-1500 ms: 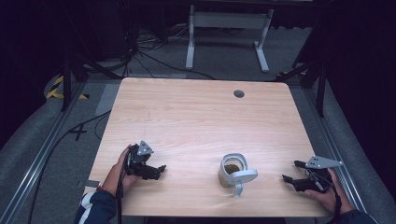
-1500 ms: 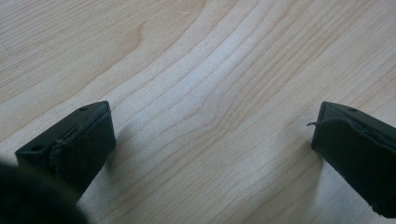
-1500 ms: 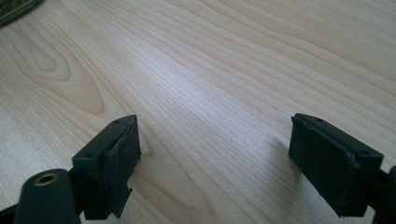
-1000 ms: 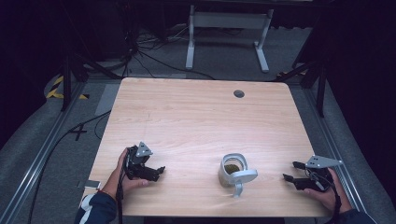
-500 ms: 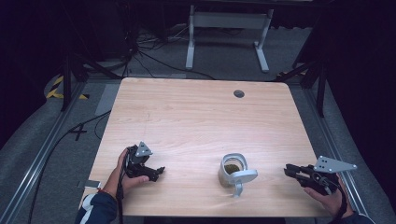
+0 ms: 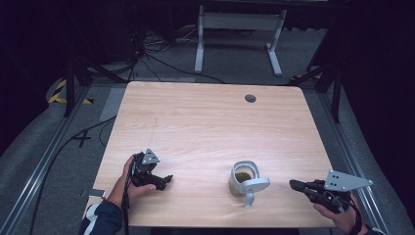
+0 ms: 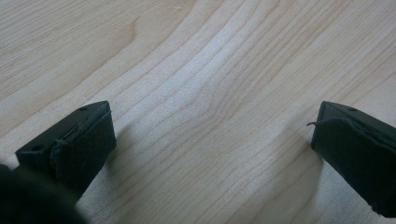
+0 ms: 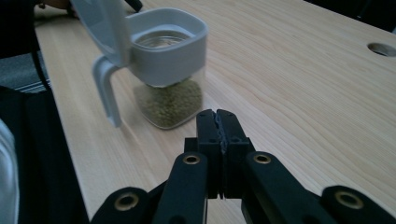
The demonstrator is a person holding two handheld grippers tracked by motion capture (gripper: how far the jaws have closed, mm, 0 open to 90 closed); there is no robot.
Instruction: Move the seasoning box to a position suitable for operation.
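Across the pale wood worktop (image 6: 205, 122), ringed by dark floor and cables, I see a lidded jar (image 6: 243, 178) of green grains at 9 o'clock from my right hand-held gripper (image 6: 295, 184), jaws together; left hand-held gripper (image 6: 166, 179) gapes wide.

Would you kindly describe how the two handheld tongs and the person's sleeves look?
Both tongs are black. The left tongs carry a small grey triangular plate; the right tongs carry a larger one, with brass-coloured rivets on the linkage. Their pads look textured. The left sleeve is dark blue with a white stripe.

Light wooden table (image 6: 195, 117), round cable hole (image 6: 250, 98), lidded jar (image 6: 243, 179) of green grains
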